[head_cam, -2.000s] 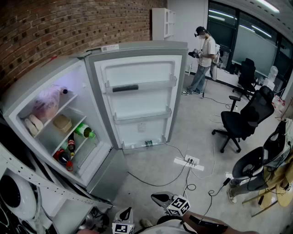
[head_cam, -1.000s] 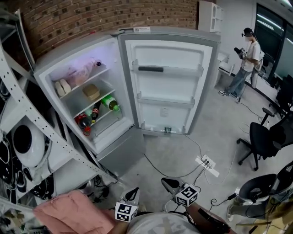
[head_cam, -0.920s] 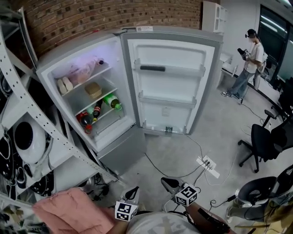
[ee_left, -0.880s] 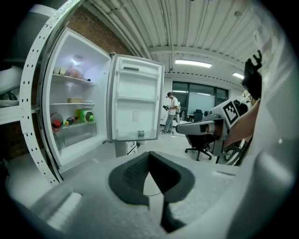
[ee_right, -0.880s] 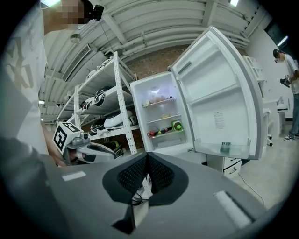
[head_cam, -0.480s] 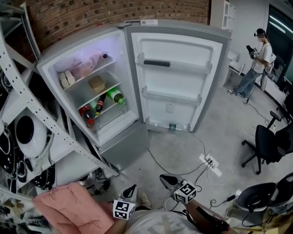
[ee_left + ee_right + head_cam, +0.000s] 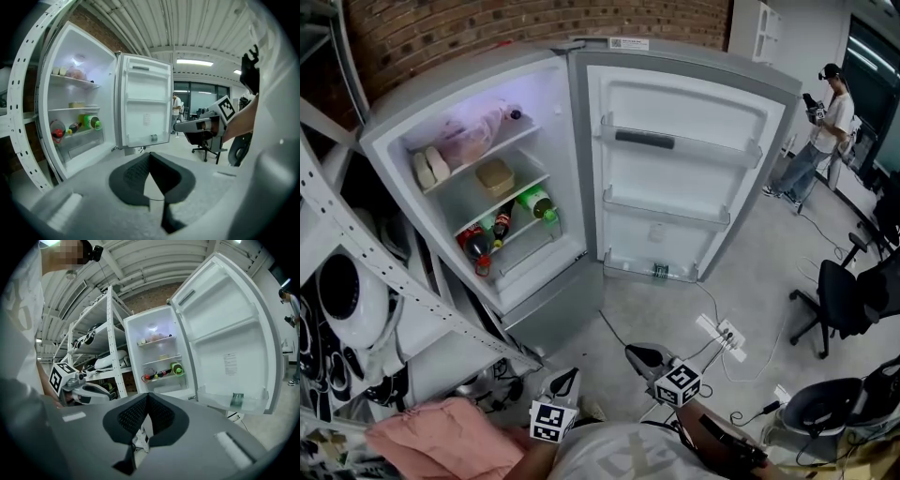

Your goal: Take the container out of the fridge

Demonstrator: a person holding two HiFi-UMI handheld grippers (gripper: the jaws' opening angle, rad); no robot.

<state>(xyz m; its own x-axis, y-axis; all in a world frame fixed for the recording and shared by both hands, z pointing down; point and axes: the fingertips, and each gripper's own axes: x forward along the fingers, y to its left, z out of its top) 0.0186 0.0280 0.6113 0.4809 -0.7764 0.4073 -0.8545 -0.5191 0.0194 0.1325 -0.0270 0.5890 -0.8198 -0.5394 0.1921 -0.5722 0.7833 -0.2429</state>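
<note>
Head view: fridge [image 7: 459, 82] stands open, door [image 7: 684, 178] swung wide to the right. Container [image 7: 495, 176], tan and lidded, sits on the middle shelf [image 7: 525, 187], under the bagged food [image 7: 473, 136] and above the green bottle [image 7: 536, 202] and dark bottles [image 7: 478, 246]. Left gripper [image 7: 566, 381] and right gripper [image 7: 637, 355] sit low at the bottom of frame, both well apart from the fridge. Left gripper view shows its jaws closed tip to tip, nothing between them. Right gripper view shows the same, closed and empty. Task looks barely begun: you are on the approach, no reach yet.

Risks, as I judge them:
- **Closed jaws:** reach in like this and you shove the container back instead of gripping it. Open first.
- **Tight shelf gap:** a high entry may snag the bag. A low one may knock the green bottle, which lies on its side and could roll out.
- **Floor:** cable [image 7: 623, 337] and power strip [image 7: 720, 333] lie on the floor [image 7: 750, 272] near your path, a trip hazard.
- **Rack:** rack [image 7: 18, 108] post stands just beside the fridge on the left and may catch the left gripper.
</note>
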